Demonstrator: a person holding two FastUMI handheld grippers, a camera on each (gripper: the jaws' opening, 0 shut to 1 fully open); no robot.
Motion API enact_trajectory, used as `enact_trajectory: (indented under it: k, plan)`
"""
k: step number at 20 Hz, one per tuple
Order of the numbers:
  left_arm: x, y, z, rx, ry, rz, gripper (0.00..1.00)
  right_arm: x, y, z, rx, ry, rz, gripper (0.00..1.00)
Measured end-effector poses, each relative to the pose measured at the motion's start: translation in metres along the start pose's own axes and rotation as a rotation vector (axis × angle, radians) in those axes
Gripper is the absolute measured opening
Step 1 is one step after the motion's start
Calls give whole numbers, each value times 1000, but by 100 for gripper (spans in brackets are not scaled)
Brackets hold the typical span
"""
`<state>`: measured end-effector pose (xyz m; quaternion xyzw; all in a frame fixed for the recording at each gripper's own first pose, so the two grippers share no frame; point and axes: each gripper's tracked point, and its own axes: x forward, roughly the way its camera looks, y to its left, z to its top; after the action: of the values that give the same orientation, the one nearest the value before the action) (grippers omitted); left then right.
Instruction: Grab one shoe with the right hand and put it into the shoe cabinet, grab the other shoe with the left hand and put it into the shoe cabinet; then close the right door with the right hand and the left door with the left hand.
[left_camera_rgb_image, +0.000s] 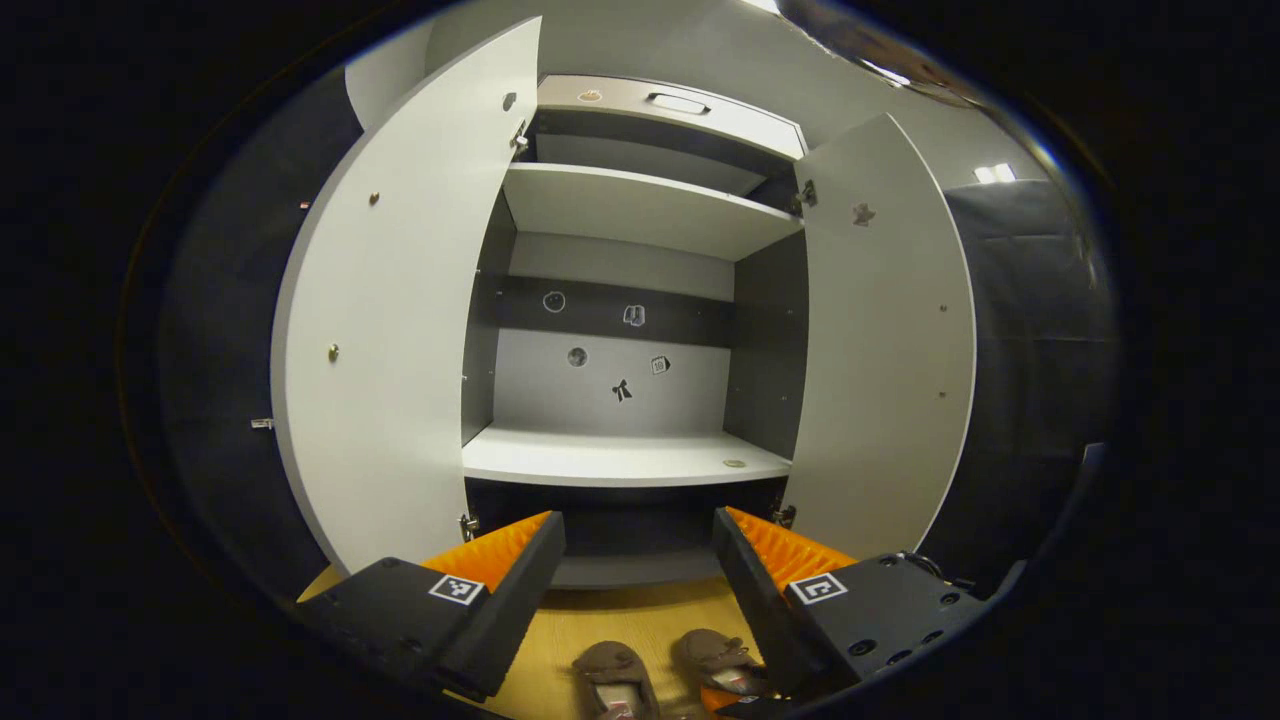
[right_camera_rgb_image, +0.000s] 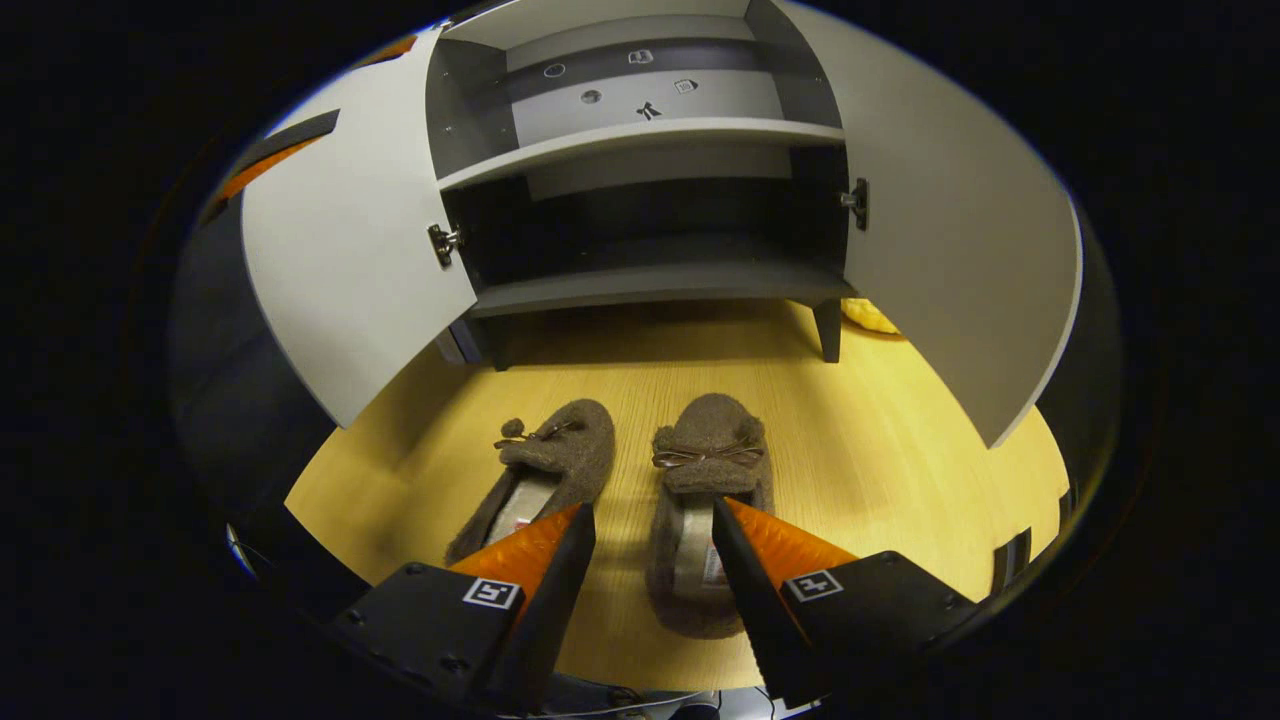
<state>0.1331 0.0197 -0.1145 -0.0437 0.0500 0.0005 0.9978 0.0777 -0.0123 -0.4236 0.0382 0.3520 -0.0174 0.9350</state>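
Right gripper (right_camera_rgb_image: 652, 535): jaws spread, nothing between them pinched; hangs low over the floor (right_camera_rgb_image: 880, 450), the right jaw over the right shoe's opening, the left jaw over the heel of the left shoe.
Right shoe (right_camera_rgb_image: 708, 470): brown, fuzzy, with a small bow; on the floor, toe toward the cabinet, near the camera.
Left shoe (right_camera_rgb_image: 560, 460): same kind, just beside the right one, apart from it, angled slightly.
Left gripper (left_camera_rgb_image: 638, 545): jaws spread, holding nothing; raised, facing the cabinet's middle shelf, with both shoes low between its jaws, the left shoe (left_camera_rgb_image: 615, 675) and the right shoe (left_camera_rgb_image: 718, 658) on the floor (left_camera_rgb_image: 640, 615).
Cabinet (left_camera_rgb_image: 620, 460): pale shelves, dark inner walls, on short legs; far side of the floor; shelves bare, small stickers on the back panel.
Left door (left_camera_rgb_image: 390, 330): swung wide open.
Right door (left_camera_rgb_image: 885, 340): swung wide open.
Yellow thing (right_camera_rgb_image: 870, 316): on the floor by the cabinet's right leg, partly hidden by the right door; cannot tell what.
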Motion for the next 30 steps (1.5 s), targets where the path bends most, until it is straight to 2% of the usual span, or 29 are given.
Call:
enact_trajectory:
  k: [5, 7, 11, 15, 17, 18, 19, 21, 22, 27, 30]
  plan:
    - [20, 11, -21, 17, 51, 10, 95, 42, -6, -22, -7, 65, 1, 79]
    - [29, 18, -26, 10, 60, 19, 95, 57, -6, -21, -6, 62, 1, 61]
    - [43, 28, -42, 0, 103, 36, 95, 86, -12, -16, -65, 55, -22, 63]
    - [51, 40, -52, 11, 129, 55, 95, 102, -18, -11, -88, 59, -42, 57]
    - [52, 44, -53, 5, 133, 70, 95, 107, -26, -9, -86, 63, -64, 45]
    - [52, 46, -53, 5, 134, 76, 95, 108, -25, -8, -75, 58, -68, 31]
    - [52, 46, -53, 7, 137, 83, 95, 107, -24, -7, -87, 57, -66, 25]
    - [53, 47, -56, 10, 146, 92, 95, 107, -24, -6, -128, 42, -55, 25]
    - [53, 46, -56, 9, 149, 94, 95, 107, -23, -9, -133, 56, -47, 7]
    - [49, 38, -48, 21, 150, 114, 95, 91, -21, 6, -123, 68, 5, 7]
    - [36, 36, -34, 33, 139, 130, 95, 49, -8, 52, -86, 6, 59, 7]
